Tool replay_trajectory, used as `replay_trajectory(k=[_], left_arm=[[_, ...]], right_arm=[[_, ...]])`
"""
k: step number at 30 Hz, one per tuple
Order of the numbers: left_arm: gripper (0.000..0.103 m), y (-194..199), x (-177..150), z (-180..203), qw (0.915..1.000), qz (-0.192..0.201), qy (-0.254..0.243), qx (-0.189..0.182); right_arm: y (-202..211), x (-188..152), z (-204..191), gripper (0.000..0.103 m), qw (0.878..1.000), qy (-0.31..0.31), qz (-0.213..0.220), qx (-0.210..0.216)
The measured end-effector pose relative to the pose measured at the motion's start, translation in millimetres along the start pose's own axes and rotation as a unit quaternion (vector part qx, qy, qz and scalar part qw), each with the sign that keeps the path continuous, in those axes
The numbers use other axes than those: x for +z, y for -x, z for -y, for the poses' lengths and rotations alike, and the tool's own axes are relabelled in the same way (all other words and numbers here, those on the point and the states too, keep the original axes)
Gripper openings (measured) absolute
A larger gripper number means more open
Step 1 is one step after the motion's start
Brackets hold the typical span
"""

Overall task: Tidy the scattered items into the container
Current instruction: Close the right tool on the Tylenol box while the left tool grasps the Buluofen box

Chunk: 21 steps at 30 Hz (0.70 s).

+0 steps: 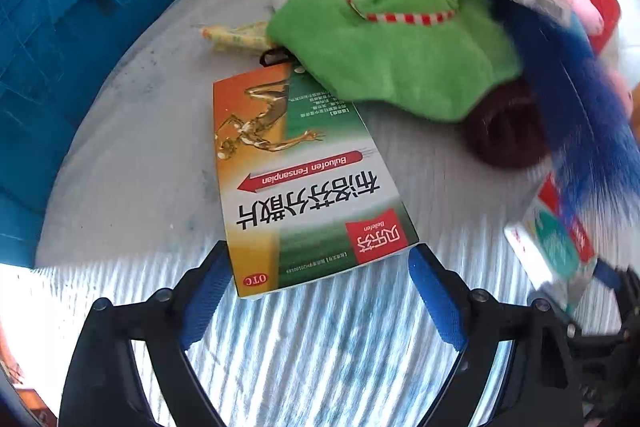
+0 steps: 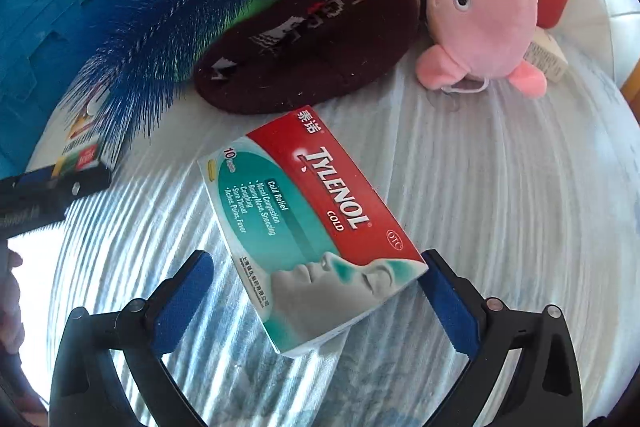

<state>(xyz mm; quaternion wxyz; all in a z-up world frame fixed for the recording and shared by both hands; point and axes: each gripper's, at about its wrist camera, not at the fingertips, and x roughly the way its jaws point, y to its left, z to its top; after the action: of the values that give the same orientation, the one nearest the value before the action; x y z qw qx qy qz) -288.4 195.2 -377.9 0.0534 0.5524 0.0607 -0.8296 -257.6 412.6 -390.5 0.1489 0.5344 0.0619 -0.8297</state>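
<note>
Ibuprofen box lies flat on the table beside the blue crate, its near end between the left gripper's released jaws. Light, stiff card; pinch its long edges. The right gripper straddles the Tylenol box, likewise unclenched.

Both grippers look alike. The left gripper has two glossy black plastic arms that curve in from a wide base, each tipped with a long blue pad of finely ribbed texture. Round silver screw heads sit at the pivots. The right gripper has the same black arms, blue pads and silver screws.
</note>
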Motion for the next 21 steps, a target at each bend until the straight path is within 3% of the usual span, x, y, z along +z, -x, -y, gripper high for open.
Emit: replay_trajectory(k=[3, 6, 10, 13, 15, 17, 19, 20, 21], left_arm=[[0.100, -26.3, 16.5, 2.6, 0.9996, -0.023, 0.005, 0.012], [0.100, -29.3, 21.9, 7.3, 0.9992, -0.038, 0.003, -0.010], [0.100, -4.8, 20.7, 5.3, 0.9993, -0.010, 0.001, -0.035], [0.103, -4.8, 40.9, -2.1, 0.9996, 0.015, 0.025, -0.004], [0.103, -27.2, 55.2, -10.5, 0.9981, -0.005, 0.060, 0.012], [0.103, -59.6, 61.5, -15.8, 0.9951, -0.046, 0.088, 0.003], [0.103, -69.1, 63.4, -7.5, 0.9970, -0.032, 0.063, 0.031], [0.103, -71.7, 62.7, -5.4, 0.9978, -0.028, 0.049, 0.034], [0.103, -71.0, 61.0, -7.8, 0.9984, -0.017, 0.046, 0.029]], right_arm=[[-0.6, -2.5, -9.9, 0.103, 0.999, 0.025, -0.011, -0.016], [1.6, -8.2, -21.0, 0.103, 0.999, 0.045, -0.017, -0.018], [6.1, -14.2, -26.0, 0.103, 0.999, 0.048, -0.012, -0.011], [7.3, -15.0, -29.2, 0.103, 0.999, 0.046, -0.010, -0.013], [8.0, -14.8, -31.8, 0.103, 0.999, 0.042, -0.009, -0.014], [9.1, -14.3, -33.7, 0.103, 0.999, 0.038, -0.004, -0.010], [9.5, -13.1, -36.2, 0.103, 0.999, 0.038, 0.002, -0.006], [10.4, -12.5, -38.2, 0.098, 0.999, 0.040, 0.007, -0.006], [12.7, -11.8, -41.5, 0.082, 0.999, 0.047, 0.016, -0.013]])
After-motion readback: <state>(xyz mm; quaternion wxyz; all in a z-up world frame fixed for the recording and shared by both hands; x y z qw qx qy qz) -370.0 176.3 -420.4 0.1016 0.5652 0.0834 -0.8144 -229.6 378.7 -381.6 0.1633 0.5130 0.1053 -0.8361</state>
